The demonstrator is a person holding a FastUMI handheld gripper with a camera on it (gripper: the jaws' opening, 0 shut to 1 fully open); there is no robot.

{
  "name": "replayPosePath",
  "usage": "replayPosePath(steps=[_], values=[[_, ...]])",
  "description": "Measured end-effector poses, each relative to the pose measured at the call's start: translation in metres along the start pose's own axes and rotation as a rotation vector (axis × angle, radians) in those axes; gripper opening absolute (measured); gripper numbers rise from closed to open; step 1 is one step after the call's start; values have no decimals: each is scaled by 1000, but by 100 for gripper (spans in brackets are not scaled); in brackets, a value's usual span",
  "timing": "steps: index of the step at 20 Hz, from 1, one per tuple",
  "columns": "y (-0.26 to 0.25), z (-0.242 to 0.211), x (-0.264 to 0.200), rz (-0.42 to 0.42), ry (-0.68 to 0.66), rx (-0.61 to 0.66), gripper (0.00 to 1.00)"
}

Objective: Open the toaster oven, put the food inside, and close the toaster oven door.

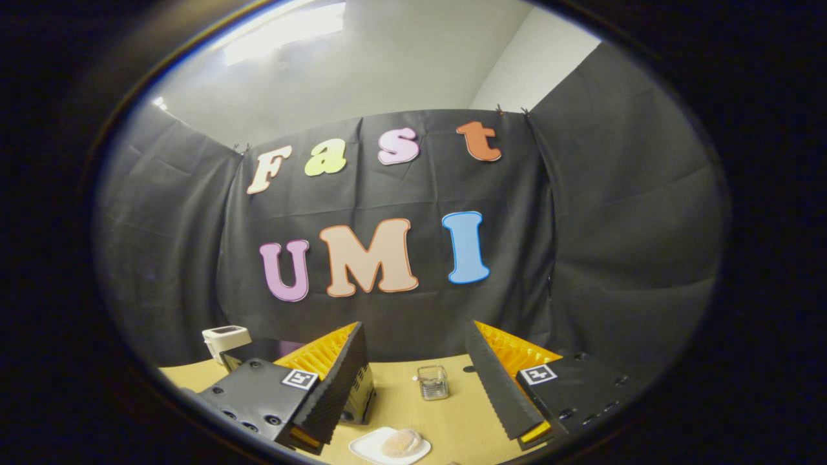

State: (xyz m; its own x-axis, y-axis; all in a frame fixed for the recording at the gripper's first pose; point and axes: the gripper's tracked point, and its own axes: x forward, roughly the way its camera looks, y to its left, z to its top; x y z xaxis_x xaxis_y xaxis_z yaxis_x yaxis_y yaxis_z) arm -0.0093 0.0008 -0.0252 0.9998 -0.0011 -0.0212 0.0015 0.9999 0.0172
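Pale wood worktop (452, 413), nothing of the task begun.
Left to right: a white device (225, 338) at the far left; toaster oven (359, 395) mostly hidden behind the left finger, door state impossible to tell; food (400, 443) on a white plate (366, 447) between the fingers; glass jar (432, 382) beyond. Gripper (417, 397) jaws spread wide, holding nothing. All three steps judged outstanding.

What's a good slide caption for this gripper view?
Open gripper held above the table, with food on a white plate between its fingers and a small glass jar just ahead.
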Motion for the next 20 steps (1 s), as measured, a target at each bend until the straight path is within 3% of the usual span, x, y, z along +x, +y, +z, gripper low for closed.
replayPosePath(steps=[20], values=[[161,-115,21,254,162,95,97]])
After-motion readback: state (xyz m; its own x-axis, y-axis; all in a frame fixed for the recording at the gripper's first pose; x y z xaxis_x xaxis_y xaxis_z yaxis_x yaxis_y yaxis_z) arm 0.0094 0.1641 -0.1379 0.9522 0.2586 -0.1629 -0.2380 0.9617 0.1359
